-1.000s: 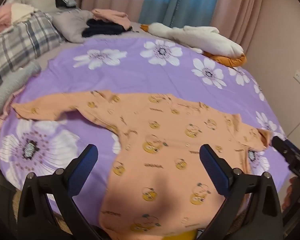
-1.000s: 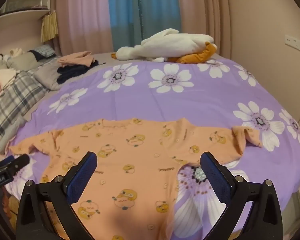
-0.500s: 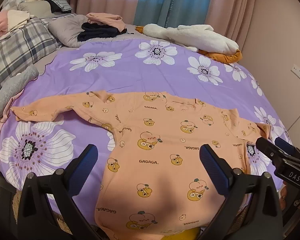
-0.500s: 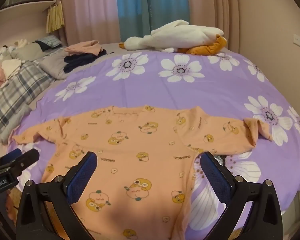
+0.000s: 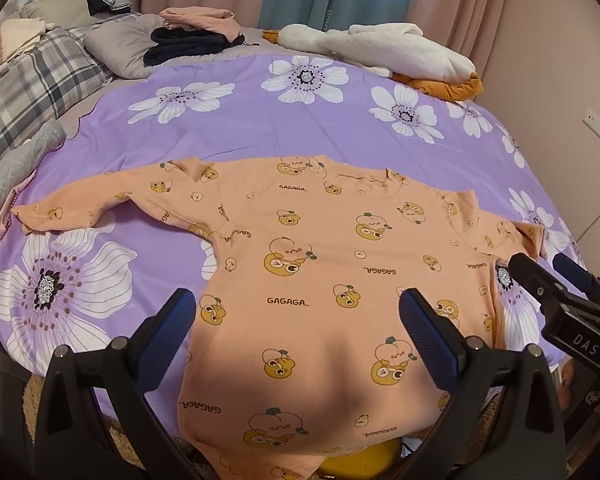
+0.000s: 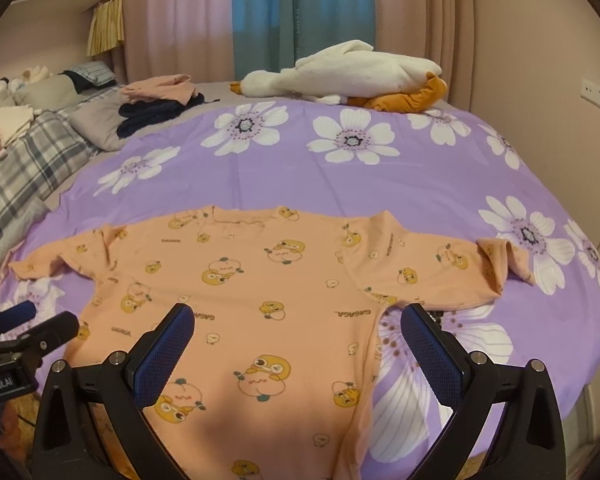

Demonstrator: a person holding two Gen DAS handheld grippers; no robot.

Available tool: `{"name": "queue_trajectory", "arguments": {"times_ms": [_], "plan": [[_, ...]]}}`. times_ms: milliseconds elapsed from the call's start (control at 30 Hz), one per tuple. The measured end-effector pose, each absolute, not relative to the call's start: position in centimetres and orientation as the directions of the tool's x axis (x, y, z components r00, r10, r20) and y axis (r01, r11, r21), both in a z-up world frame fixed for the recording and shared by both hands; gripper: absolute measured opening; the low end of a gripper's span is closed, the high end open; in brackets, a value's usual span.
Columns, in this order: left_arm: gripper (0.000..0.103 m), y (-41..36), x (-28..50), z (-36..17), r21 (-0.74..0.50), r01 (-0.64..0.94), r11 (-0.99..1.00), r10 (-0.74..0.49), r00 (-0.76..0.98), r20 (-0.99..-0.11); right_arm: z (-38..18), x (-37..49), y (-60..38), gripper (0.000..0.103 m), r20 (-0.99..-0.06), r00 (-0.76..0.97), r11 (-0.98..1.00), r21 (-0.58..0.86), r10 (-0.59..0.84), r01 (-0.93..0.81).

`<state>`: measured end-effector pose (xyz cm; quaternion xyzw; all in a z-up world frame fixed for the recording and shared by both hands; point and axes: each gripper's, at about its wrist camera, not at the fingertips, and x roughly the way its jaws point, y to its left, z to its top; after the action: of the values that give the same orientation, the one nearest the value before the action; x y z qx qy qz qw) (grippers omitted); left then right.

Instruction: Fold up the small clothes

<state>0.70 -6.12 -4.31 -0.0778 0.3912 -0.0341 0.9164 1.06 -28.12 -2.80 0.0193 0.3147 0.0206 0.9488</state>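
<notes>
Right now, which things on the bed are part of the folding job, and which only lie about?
For the job:
- orange top, spread flat
- left tongs, open
- right tongs, open

Lying about:
- plush goose
- pile of pink and dark clothes
- plaid blanket
- grey pillow

An orange long-sleeved baby shirt point(image 5: 320, 264) lies spread flat on the purple flowered bedsheet point(image 5: 260, 120), neckline toward the far side and hem toward the near edge of the bed. It is printed all over with small cartoon ducks and peaches and the word "GAGAGA". The body lies mostly smooth, with slight wrinkles near the neckline. Its lower hem hangs over the bed's near edge. Both sleeves stretch out sideways: the left sleeve point(image 5: 76, 208) reaches toward the left edge of the sheet, its cuff slightly curled, and the right sleeve point(image 6: 460, 268) ends in a crumpled, folded-over cuff point(image 6: 500, 260) resting on a white flower.
</notes>
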Motion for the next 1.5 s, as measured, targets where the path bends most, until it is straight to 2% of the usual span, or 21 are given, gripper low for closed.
{"name": "queue_trajectory", "arguments": {"times_ms": [367, 500, 833, 1133, 1500], "plan": [[0.101, -6.1, 0.7, -4.5, -0.144, -0.016, 0.989, -0.094, 0.685, -0.722, -3.2, 1.3, -27.8, 0.102, -0.598, 0.796, 0.995, 0.083, 0.093, -0.055], [0.101, -6.2, 0.8, -4.5, -0.144, -0.016, 0.989, -0.094, 0.684, -0.724, -3.1, 1.1, -27.4, 0.102, -0.580, 0.814, 1.000, 0.013, 0.016, -0.010], [0.101, -6.5, 0.9, -4.7, -0.130, -0.014, 0.991, -0.086, 0.677, -0.730, -3.1, 1.2, -27.6, 0.102, -0.565, 0.825, 1.000, 0.022, 0.010, 0.002], [0.101, -6.6, 1.0, -5.0, -0.128, -0.013, 0.992, -0.087, 0.671, -0.737, -3.5, 1.6, -27.1, 0.102, -0.608, 0.780, 0.988, 0.121, 0.146, -0.090], [0.101, -6.4, 1.1, -5.0, -0.137, -0.016, 0.990, -0.091, 0.670, -0.736, -3.6, 1.5, -26.8, 0.102, -0.618, 0.768, 0.985, 0.136, 0.166, -0.104]]}}
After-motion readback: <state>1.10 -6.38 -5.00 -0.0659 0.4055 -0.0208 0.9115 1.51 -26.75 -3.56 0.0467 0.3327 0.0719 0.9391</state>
